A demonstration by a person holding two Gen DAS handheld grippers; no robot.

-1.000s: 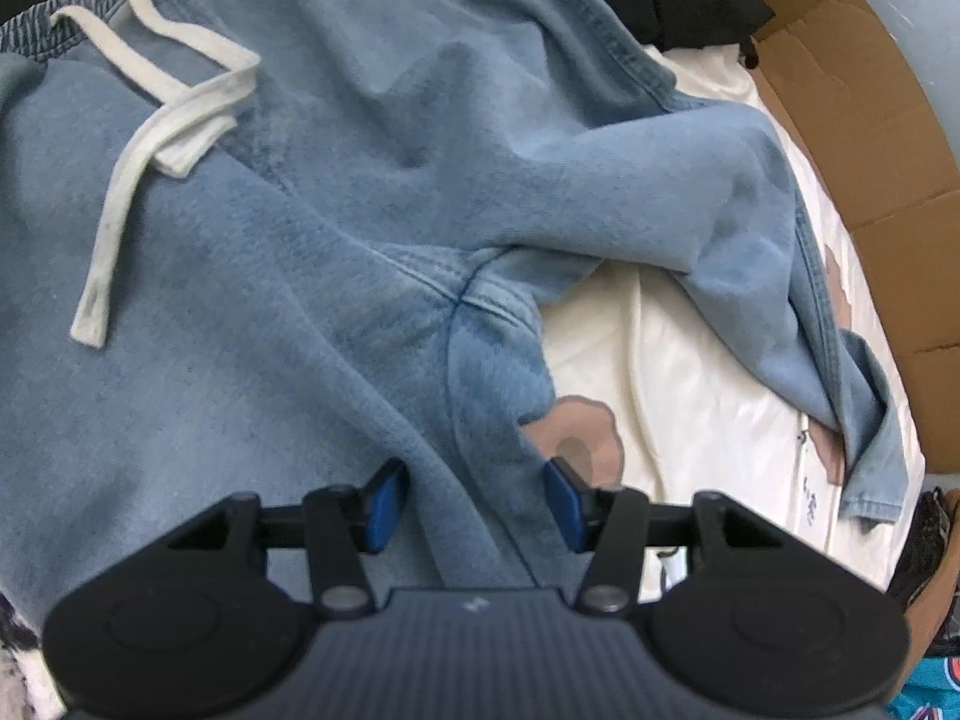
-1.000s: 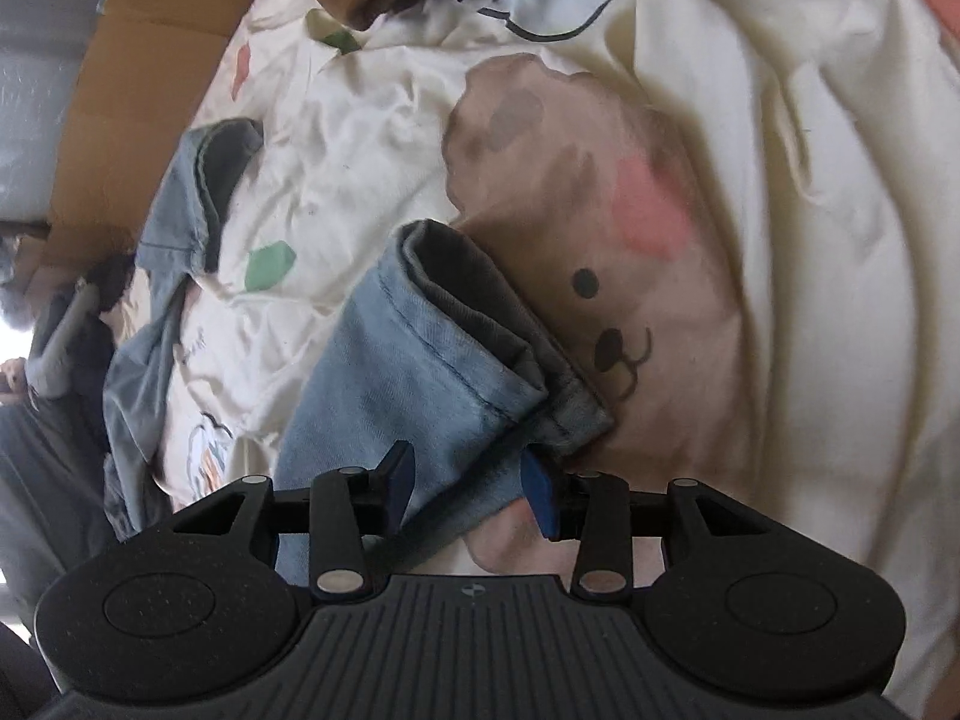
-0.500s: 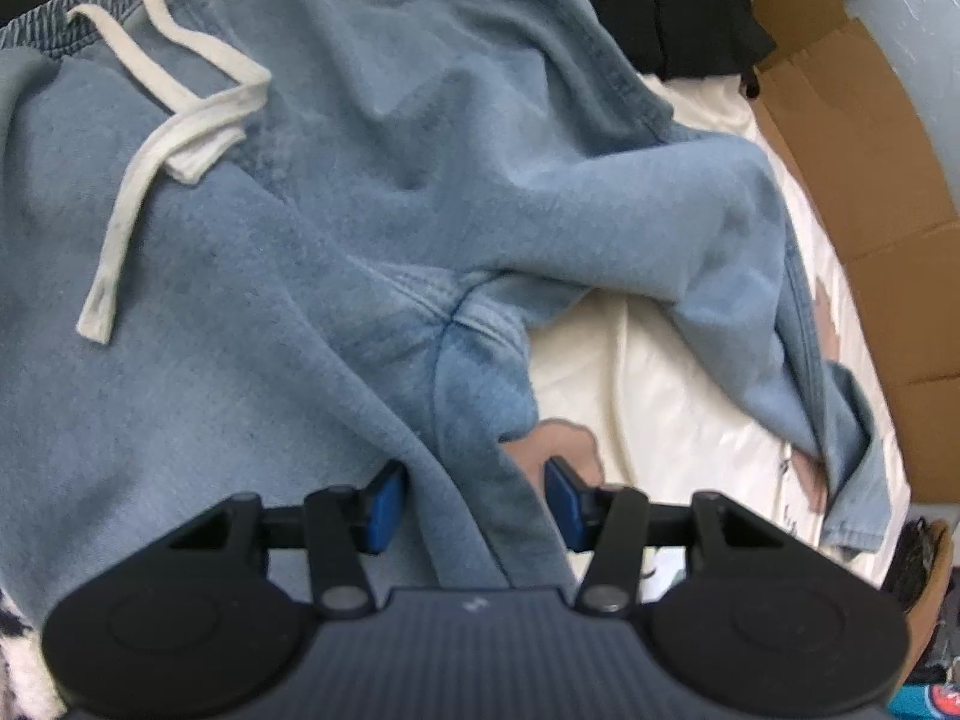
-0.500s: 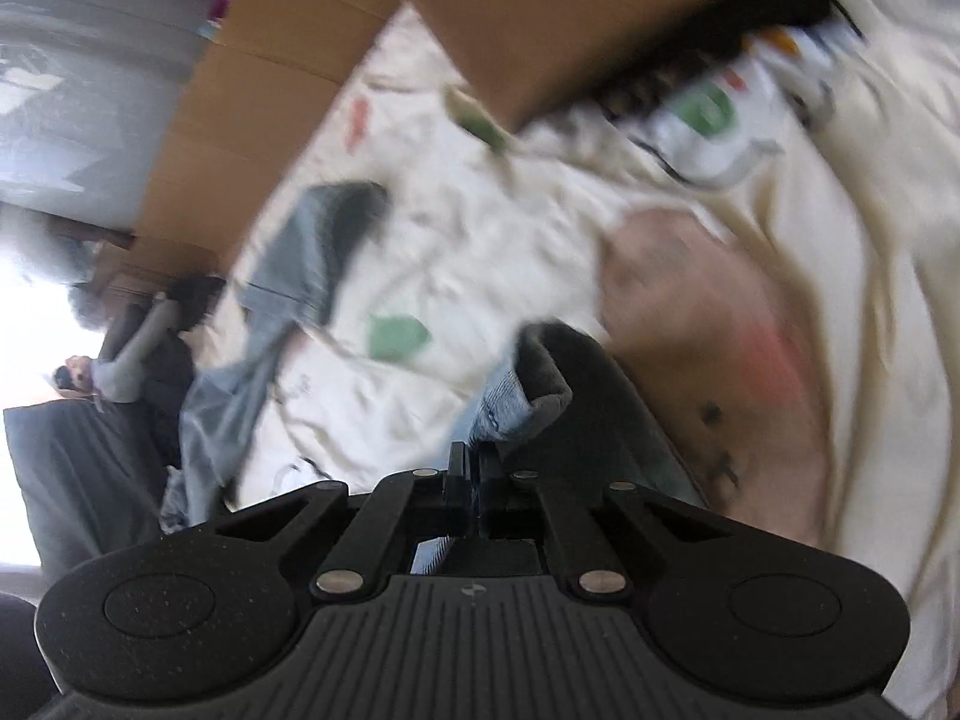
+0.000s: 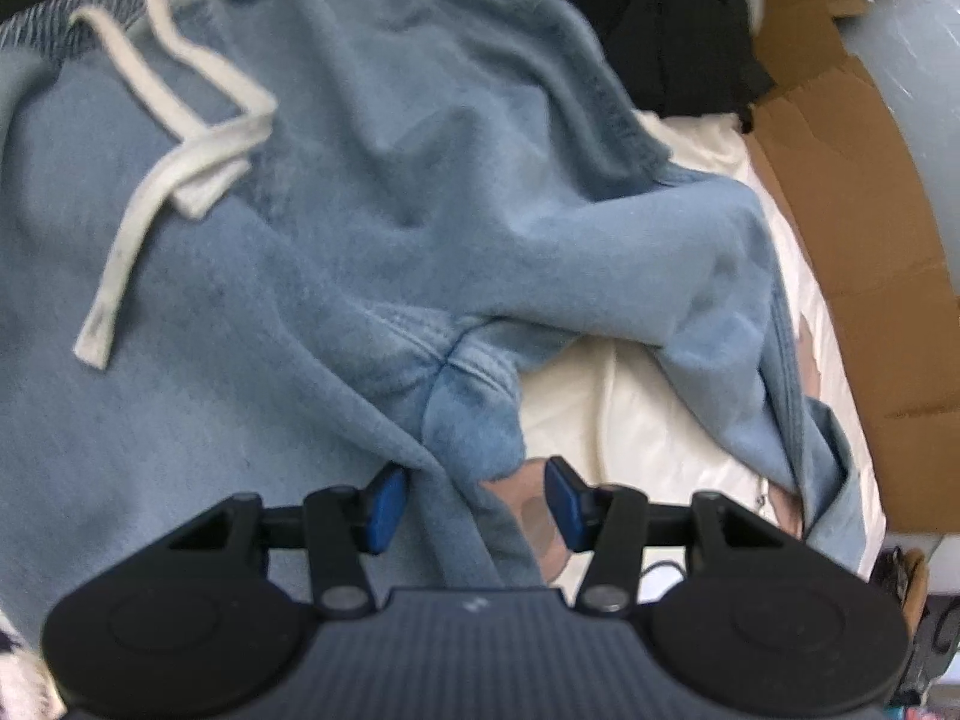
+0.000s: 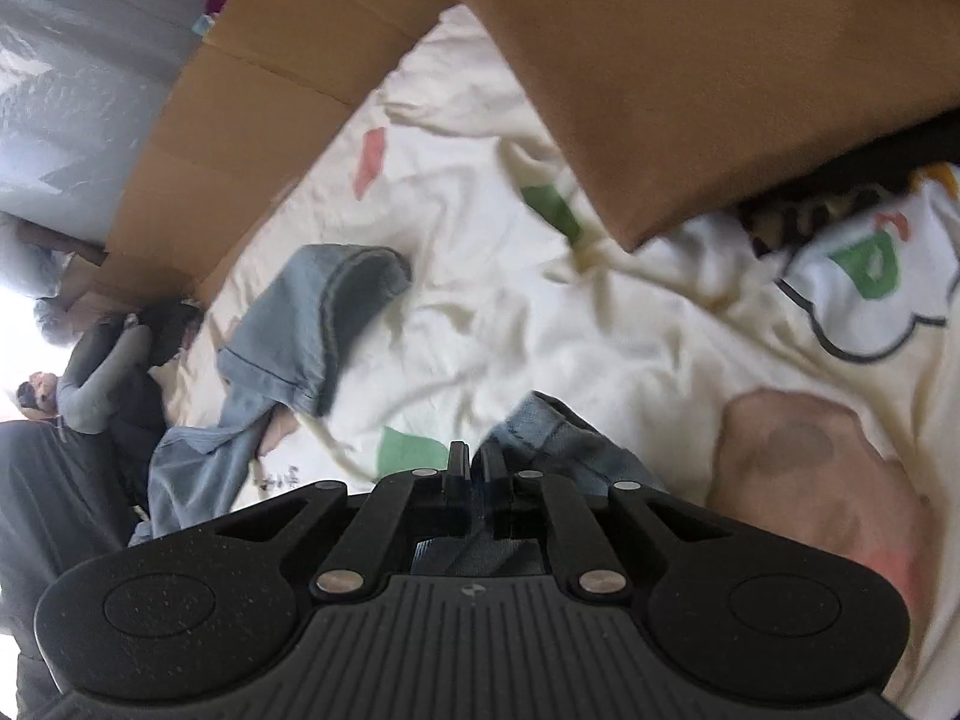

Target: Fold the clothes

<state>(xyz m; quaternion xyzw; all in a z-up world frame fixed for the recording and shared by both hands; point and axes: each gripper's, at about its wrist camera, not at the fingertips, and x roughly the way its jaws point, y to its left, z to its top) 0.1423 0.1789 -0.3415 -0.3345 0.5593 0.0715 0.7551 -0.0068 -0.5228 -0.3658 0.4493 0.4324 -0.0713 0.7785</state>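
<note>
A: Item one, blue jeans [image 5: 372, 252]: where do we list them?
B: Spread over the cream printed sheet [image 6: 492, 312], white drawstring [image 5: 150, 180] at the waistband, one leg reaching toward the cardboard [image 5: 852, 228] along the sheet's edge.
A: Our left gripper [image 5: 474, 495]?
B: Fingers apart, straddling the crotch fold, not pinching.
A: Our right gripper [image 6: 477, 468]?
B: Clenched on a jeans cuff [image 6: 558, 426]; the other cuff [image 6: 336, 300] lies near the cardboard.

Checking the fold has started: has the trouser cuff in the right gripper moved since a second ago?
Yes. The cuff, clamped in the right gripper, has left the bear's face on the sheet, toward the green patch.
</note>
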